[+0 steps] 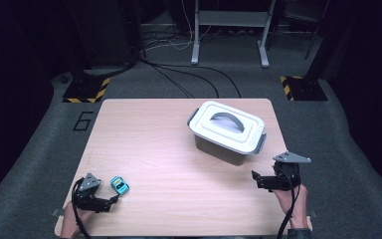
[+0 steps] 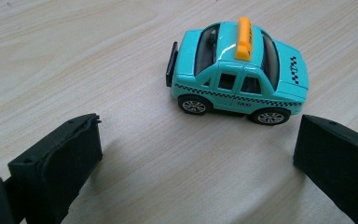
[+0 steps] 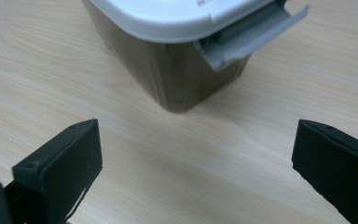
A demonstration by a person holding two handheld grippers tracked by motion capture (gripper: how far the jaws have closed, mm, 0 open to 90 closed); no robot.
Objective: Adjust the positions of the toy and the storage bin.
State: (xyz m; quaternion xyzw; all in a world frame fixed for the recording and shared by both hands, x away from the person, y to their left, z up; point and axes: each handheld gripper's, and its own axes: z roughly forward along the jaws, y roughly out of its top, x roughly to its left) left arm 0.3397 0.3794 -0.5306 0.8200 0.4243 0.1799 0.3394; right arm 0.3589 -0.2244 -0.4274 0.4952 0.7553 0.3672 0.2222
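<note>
Turquoise toy taxi point(image 2: 239, 74) just beyond left gripper point(image 2: 196, 154)

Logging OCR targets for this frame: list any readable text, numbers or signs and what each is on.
"TAXI": small, on the door sill of the turquoise toy taxi, just legible in the left gripper view.
"6": large dark numeral on the grey floor left of the table, high view.
Dark marks on the white box lid: too small to read.

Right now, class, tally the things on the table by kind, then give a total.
Toy taxi: 1
Lidded storage box: 1
Hand-held tools, left tool and right tool: 2
Total: 4
</note>
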